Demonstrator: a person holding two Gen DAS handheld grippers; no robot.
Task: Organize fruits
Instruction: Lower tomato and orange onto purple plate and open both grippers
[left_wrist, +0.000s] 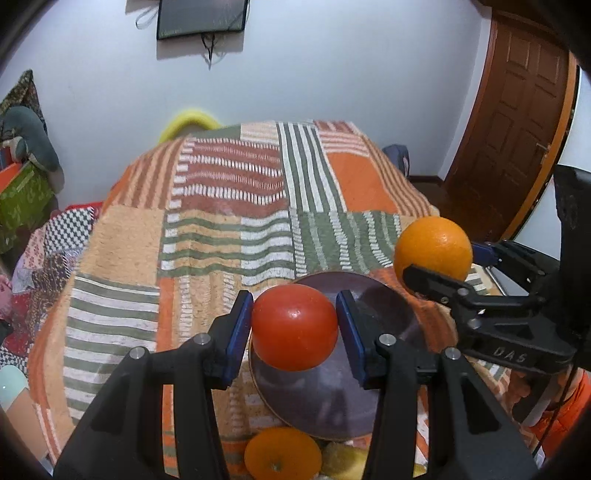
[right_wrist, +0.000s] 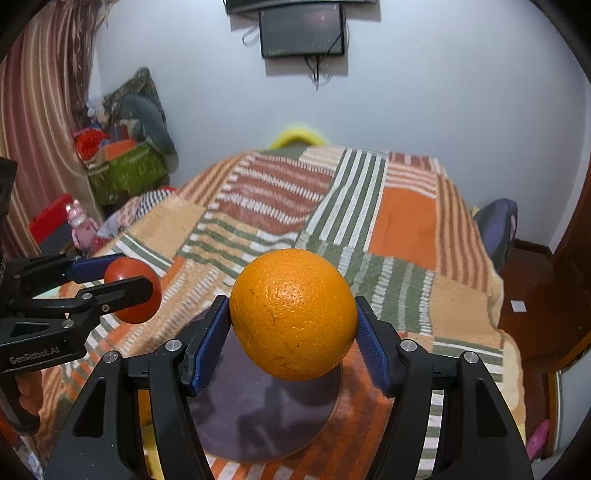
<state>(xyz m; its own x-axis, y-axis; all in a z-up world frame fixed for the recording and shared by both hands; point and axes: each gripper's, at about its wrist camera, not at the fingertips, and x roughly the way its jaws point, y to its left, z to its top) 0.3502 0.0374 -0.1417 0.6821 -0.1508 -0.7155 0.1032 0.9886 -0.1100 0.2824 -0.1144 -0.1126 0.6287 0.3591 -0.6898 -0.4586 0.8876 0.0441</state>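
My left gripper (left_wrist: 294, 325) is shut on a red tomato (left_wrist: 294, 326) and holds it above a dark round plate (left_wrist: 332, 402) on the patchwork blanket. My right gripper (right_wrist: 293, 332) is shut on an orange (right_wrist: 293, 314) and holds it above the same plate (right_wrist: 258, 417). In the left wrist view the right gripper (left_wrist: 439, 258) with its orange (left_wrist: 433, 248) is to the right. In the right wrist view the left gripper (right_wrist: 122, 277) with the tomato (right_wrist: 133, 290) is to the left. A second orange (left_wrist: 282, 454) and a yellow fruit (left_wrist: 343, 461) lie near the plate's front edge.
The plate lies on a bed with an orange, green and white patchwork blanket (left_wrist: 229, 206). A wooden door (left_wrist: 517, 122) is at the right. A green box (right_wrist: 125, 173) with clutter and a red item (right_wrist: 48, 221) stand at the left. A screen (right_wrist: 302, 31) hangs on the wall.
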